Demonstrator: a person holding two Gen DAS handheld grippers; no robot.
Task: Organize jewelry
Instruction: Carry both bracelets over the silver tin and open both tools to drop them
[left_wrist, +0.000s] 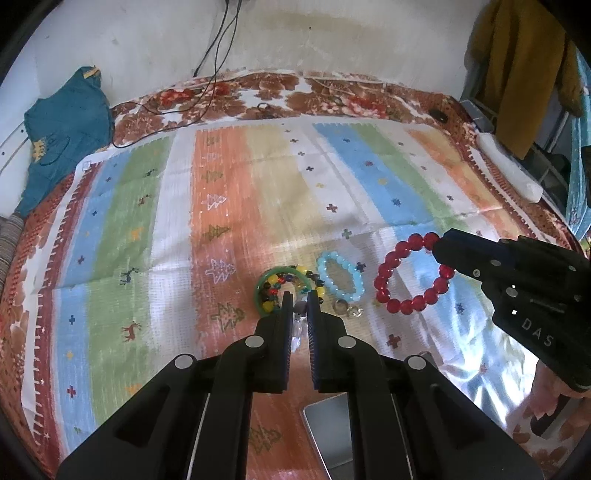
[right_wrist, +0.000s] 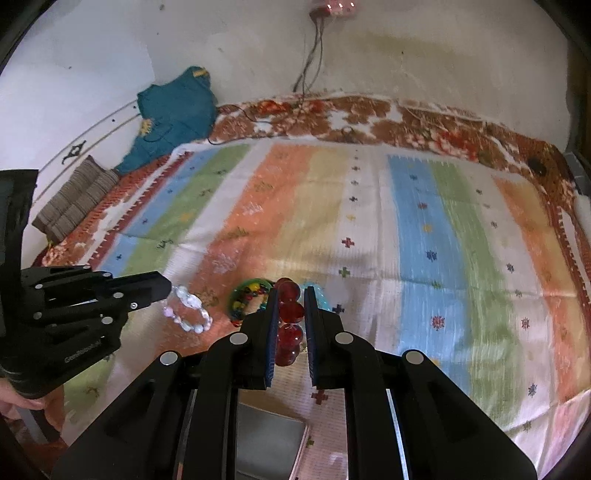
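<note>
Red bead bracelet (left_wrist: 410, 275) gripped in our right claw (right_wrist: 291, 314); clear bead bracelet (right_wrist: 188, 308) gripped in our left claw (left_wrist: 297, 306), blue bracelet (left_wrist: 341, 277) just beyond.

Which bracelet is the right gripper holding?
The red bead bracelet, pinched in the right gripper. The light blue bracelet lies on the striped cloth, and the left gripper holds a clear one.

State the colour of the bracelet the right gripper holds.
Red: the beaded bracelet in the right gripper shows best in the left wrist view.
</note>
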